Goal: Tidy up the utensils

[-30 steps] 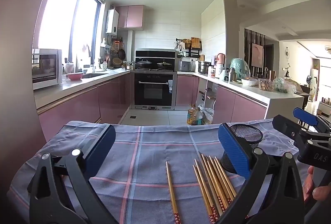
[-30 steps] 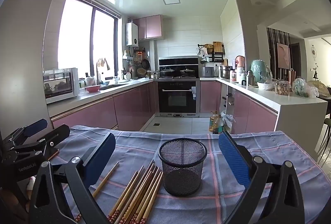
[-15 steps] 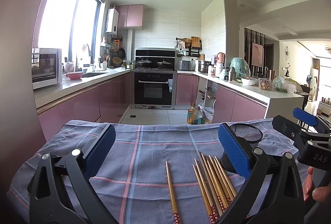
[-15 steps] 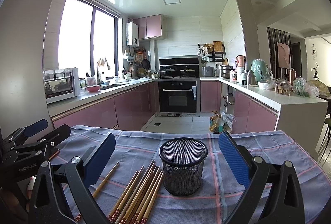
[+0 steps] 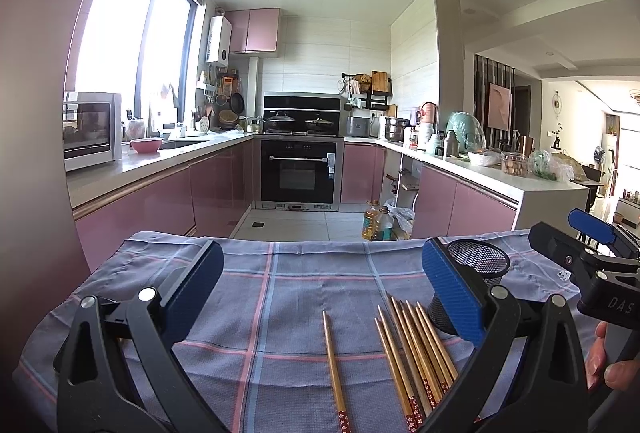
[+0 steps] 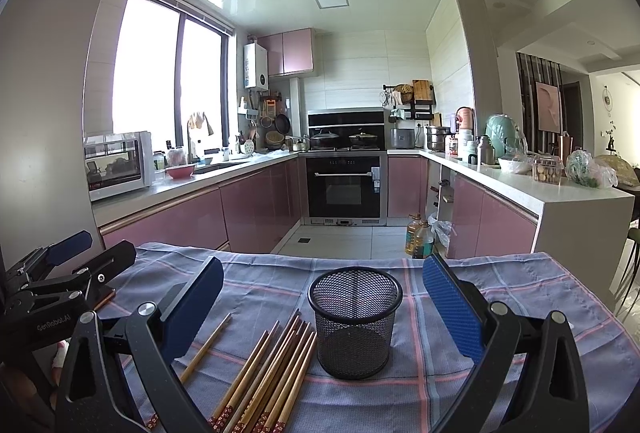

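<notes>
Nothing has moved since a second ago: both tools, the sticks and the cup sit just where they were.

You are at the very start. The worktop (image 6: 520,285) has a blue checked cloth (image 5: 280,285) over it, and nothing has been picked up yet.

The black mesh cup (image 6: 355,321) stands upright near the middle of the cloth, and it looks empty. Just beside it, on its left, lies a bunch of chopsticks (image 6: 272,373), flat and close together. One single chopstick (image 5: 333,365) lies a little apart from the bunch, further left.

Your left tool (image 5: 320,289) hovers over the cloth with its jaws wide and nothing between them. Your right tool (image 6: 322,297) is wide too, holding nothing, with the cup right in front of it.

Next, I think you should bring one tool down over a stick, maybe the lone one, since it has room around it. Close gently on the thin wood, lift, tip it upright, and drop it in the cup. The sticks are thin and round, so they may roll or slip.
</notes>
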Available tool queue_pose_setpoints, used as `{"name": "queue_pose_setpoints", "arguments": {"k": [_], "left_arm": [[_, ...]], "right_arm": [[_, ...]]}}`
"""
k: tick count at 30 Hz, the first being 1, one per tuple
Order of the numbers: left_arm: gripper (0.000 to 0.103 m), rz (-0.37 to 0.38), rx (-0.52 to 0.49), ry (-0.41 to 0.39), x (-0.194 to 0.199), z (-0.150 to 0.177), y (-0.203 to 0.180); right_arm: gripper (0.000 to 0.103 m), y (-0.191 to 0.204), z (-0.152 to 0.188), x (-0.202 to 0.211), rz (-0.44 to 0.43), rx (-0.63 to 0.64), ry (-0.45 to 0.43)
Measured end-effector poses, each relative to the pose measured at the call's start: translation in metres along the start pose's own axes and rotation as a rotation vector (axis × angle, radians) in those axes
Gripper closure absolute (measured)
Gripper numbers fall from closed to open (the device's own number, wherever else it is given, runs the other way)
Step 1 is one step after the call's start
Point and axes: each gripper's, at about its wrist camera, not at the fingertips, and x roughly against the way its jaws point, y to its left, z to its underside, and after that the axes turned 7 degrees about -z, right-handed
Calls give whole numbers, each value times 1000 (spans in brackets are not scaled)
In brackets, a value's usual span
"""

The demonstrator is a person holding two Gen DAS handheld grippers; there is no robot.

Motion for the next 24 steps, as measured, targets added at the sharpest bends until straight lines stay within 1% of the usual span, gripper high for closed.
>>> {"name": "queue_pose_setpoints", "arguments": {"k": [18,24], "left_arm": [[5,0,3,15,1,1,0],[5,4,0,54,-4,0,-3]], "right_arm": [[7,-3,0,-3,-13,2,9],[7,-4,2,-6,-23,0,31]]}}
